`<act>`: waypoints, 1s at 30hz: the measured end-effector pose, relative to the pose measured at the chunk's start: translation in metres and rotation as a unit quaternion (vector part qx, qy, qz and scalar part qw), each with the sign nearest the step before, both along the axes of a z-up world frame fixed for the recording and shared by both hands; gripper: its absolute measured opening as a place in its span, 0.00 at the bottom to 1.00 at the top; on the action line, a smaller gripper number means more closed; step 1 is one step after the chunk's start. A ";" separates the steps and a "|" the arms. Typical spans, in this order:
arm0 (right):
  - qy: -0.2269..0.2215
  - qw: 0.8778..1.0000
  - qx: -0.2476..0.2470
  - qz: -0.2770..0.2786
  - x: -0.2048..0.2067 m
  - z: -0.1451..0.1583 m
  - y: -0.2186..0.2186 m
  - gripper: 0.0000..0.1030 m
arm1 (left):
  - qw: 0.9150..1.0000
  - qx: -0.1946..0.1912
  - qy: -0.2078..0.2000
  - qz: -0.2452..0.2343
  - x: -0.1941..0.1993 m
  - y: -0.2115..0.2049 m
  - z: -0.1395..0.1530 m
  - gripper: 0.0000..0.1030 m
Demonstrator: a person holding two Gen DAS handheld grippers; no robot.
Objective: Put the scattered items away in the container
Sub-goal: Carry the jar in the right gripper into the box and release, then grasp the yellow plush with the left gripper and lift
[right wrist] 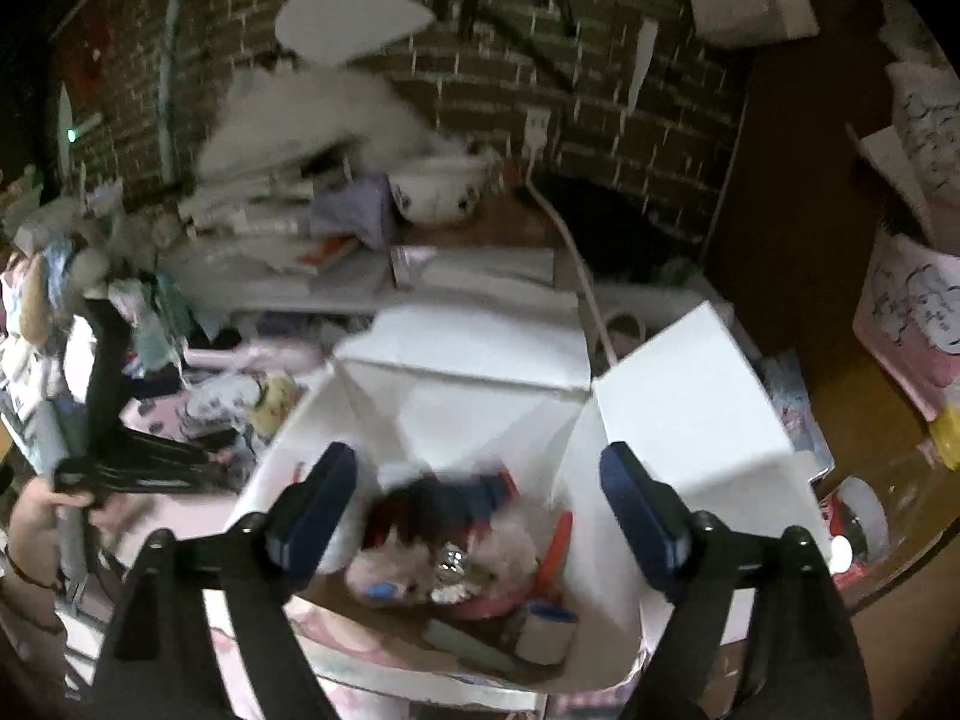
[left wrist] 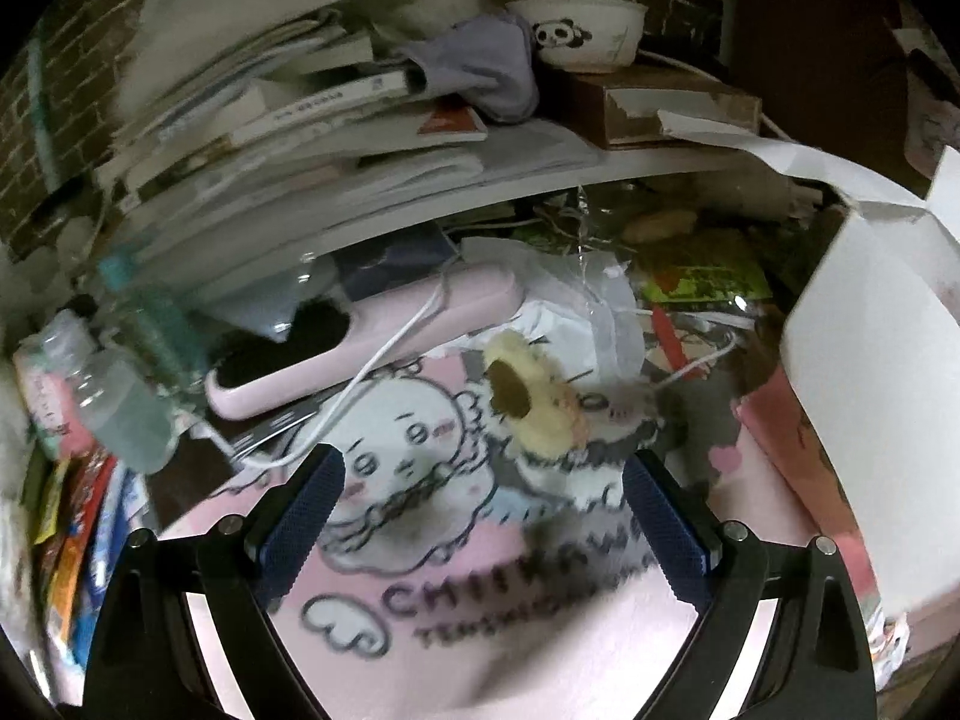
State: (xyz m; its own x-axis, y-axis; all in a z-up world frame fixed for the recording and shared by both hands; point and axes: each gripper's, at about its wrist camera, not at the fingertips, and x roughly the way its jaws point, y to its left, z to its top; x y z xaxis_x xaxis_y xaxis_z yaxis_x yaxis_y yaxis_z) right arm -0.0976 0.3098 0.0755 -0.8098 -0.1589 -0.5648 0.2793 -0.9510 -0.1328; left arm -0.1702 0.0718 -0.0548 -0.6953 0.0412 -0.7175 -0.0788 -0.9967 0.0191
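Flaps of the white cardboard box (right wrist: pixel 456 414) stand open around the right gripper (right wrist: pixel 480 510), jaws wide, empty; left gripper (left wrist: pixel 483 516) wide too, near the plush toy (left wrist: pixel 540 414) at frame centre.

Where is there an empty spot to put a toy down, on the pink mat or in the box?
The pink mat is bare near its printed lettering, between the left gripper and the yellow plush. Behind the plush, the pink case, white cable and bottles crowd it. The white box has bare walls; its bottom, under the right gripper, is piled with toys.
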 end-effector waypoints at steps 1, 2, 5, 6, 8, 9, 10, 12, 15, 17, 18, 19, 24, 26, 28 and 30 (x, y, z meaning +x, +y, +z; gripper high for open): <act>0.013 1.000 0.006 -0.004 0.005 0.002 -0.002 0.81 | 1.000 -0.003 -0.002 0.002 -0.005 0.003 -0.001 0.90; 0.029 0.999 0.015 -0.010 0.009 0.003 -0.006 0.82 | 1.000 -0.005 -0.004 0.004 -0.011 0.006 -0.002 0.89; 0.065 0.997 0.029 -0.019 0.023 0.007 -0.013 0.82 | 1.000 -0.008 -0.014 0.005 -0.024 0.014 -0.005 0.77; 0.069 0.997 0.025 -0.014 0.027 0.008 -0.015 0.83 | 1.000 -0.009 -0.019 0.004 -0.029 0.016 -0.006 0.74; 0.067 0.998 0.012 0.000 0.033 0.008 -0.018 0.83 | 0.999 -0.011 -0.029 0.004 -0.035 0.020 -0.009 0.67; 0.065 0.998 0.005 0.008 0.035 0.007 -0.019 0.83 | 0.999 -0.013 -0.034 0.006 -0.038 0.020 -0.010 0.66; 0.064 0.998 0.001 0.013 0.037 0.007 -0.021 0.83 | 0.999 -0.014 -0.038 0.010 -0.040 0.020 -0.012 0.61; 0.062 0.998 -0.002 0.024 0.040 0.006 -0.024 0.83 | 0.999 -0.014 -0.049 0.016 -0.044 0.020 -0.017 0.52; 0.060 0.997 -0.010 0.036 0.042 0.004 -0.030 0.83 | 0.997 -0.014 -0.065 0.023 -0.049 0.019 -0.023 0.36; 0.058 0.997 -0.015 0.044 0.045 0.002 -0.033 0.83 | 0.998 -0.013 -0.063 0.025 -0.051 0.018 -0.025 0.34; 0.056 0.997 -0.017 0.048 0.045 0.001 -0.036 0.83 | 0.998 -0.012 -0.062 0.025 -0.051 0.017 -0.025 0.32; 0.055 0.997 -0.020 0.052 0.046 0.000 -0.038 0.83 | 0.998 -0.009 -0.063 0.022 -0.051 0.017 -0.025 0.27; 0.044 0.996 -0.034 0.072 0.046 -0.009 -0.049 0.83 | 0.998 -0.021 -0.059 0.013 -0.045 0.020 -0.023 0.22; 0.039 0.996 -0.036 0.076 0.044 -0.012 -0.052 0.83 | 0.998 -0.022 -0.059 0.008 -0.041 0.019 -0.023 0.17; 0.035 0.995 -0.039 0.080 0.041 -0.015 -0.055 0.83 | 0.998 -0.021 -0.057 0.003 -0.035 0.017 -0.021 0.17; 0.031 0.995 -0.040 0.082 0.039 -0.017 -0.057 0.83 | 0.998 -0.024 -0.051 0.001 -0.028 0.014 -0.017 0.17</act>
